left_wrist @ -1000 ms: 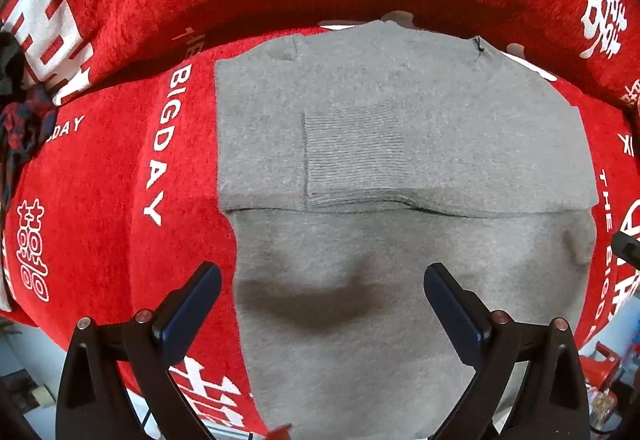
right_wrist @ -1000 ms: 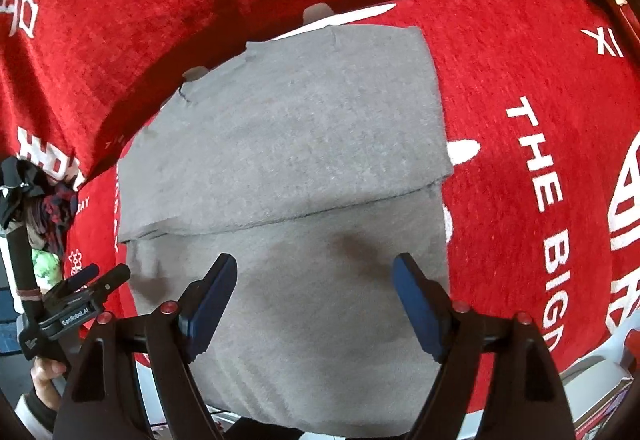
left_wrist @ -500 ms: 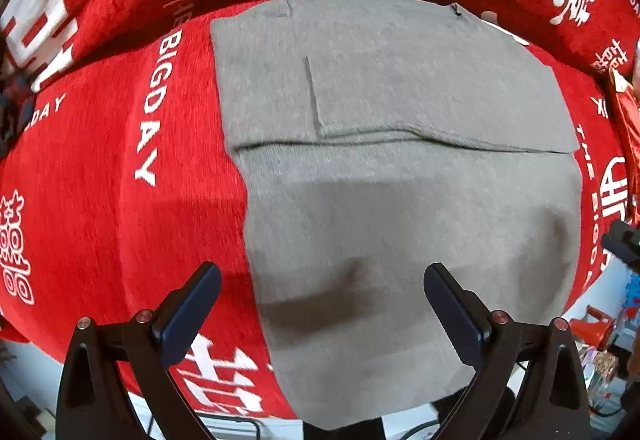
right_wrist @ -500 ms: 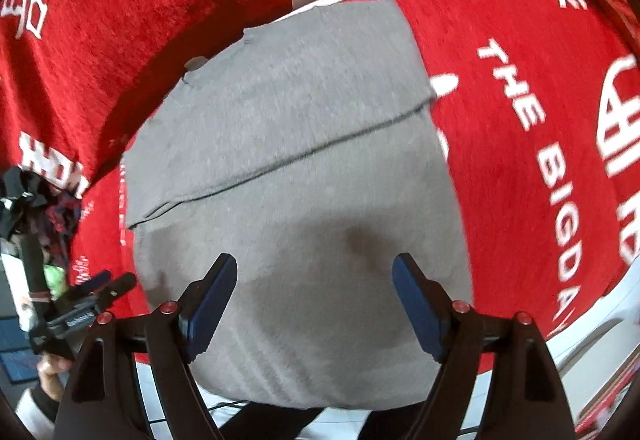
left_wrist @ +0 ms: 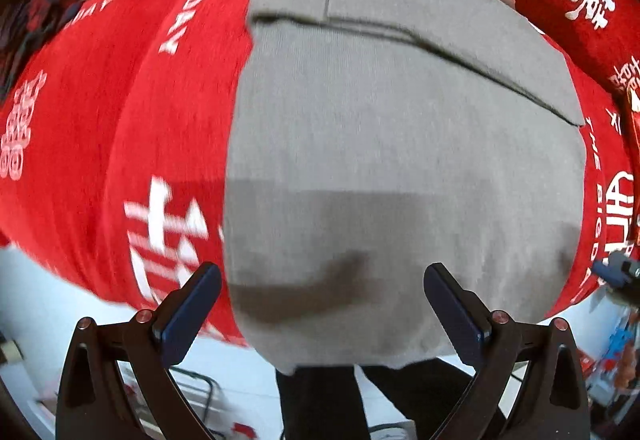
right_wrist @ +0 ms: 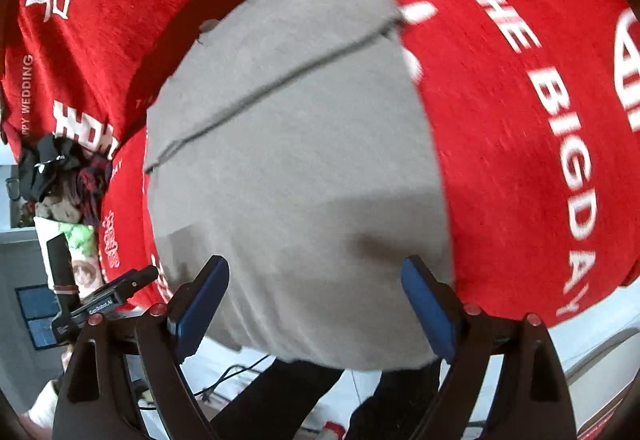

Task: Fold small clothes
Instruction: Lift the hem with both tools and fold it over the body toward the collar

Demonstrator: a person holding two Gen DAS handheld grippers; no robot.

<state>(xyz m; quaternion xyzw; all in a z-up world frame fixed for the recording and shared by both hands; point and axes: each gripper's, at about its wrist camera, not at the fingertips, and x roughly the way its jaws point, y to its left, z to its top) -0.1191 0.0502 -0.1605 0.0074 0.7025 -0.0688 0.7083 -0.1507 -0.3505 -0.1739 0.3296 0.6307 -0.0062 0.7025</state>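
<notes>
- Both claws, the left gripper (left_wrist: 322,286) and right gripper (right_wrist: 316,282), gape wide and empty, the right's jaws having just been opening.
- Partly folded grey knit garment (left_wrist: 400,160) fills centre frame on a red printed cloth (left_wrist: 120,120).

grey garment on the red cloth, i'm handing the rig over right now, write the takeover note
Left gripper: open, empty, above the near hem of the grey garment.
Right gripper: open, empty, its fingers just widened, also above the near hem.
Garment: flat on the red cloth, near hem hanging over the edge.
Done: far part folded toward us, a crease running across.
Left: probably grab the near hem and fold it up.
</notes>
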